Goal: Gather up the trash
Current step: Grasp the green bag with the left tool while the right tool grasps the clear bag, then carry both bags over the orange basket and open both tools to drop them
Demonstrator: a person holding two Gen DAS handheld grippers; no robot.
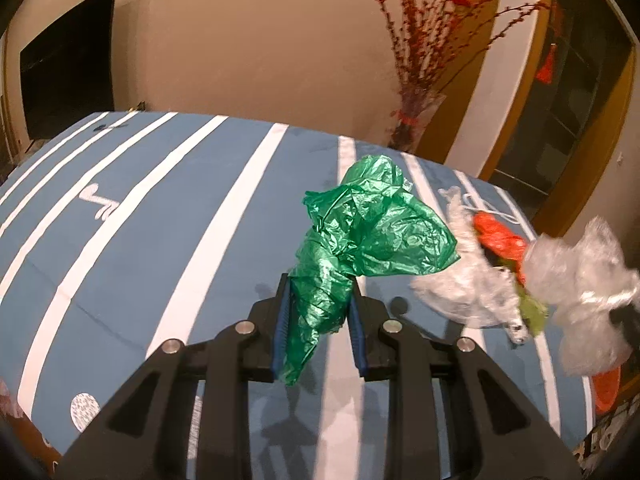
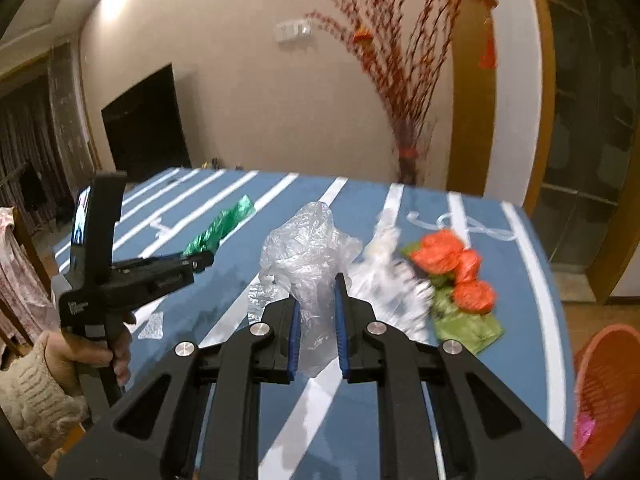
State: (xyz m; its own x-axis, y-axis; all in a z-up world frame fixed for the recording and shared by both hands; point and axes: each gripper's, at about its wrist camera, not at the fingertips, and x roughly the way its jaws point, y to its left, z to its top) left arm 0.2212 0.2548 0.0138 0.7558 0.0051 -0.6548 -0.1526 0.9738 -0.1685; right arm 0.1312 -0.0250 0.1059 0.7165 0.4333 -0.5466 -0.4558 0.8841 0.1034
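From my left wrist camera the clear plastic bag (image 1: 580,280) near the tabletop's (image 1: 160,208) right edge is smeared by motion, and the right gripper (image 1: 624,316) holding it is a dark scrap cut off by the frame. The orange bags (image 1: 500,240) and green scrap (image 1: 534,312) behind it are partly covered. On my right wrist camera the white crumpled plastic (image 2: 384,276) beside them is too blurred to make out. The orange basket (image 2: 604,392) off the tabletop's right edge is clipped by the picture, its pink contents (image 2: 582,432) unclear. The red branches (image 2: 400,60) are blurred too.
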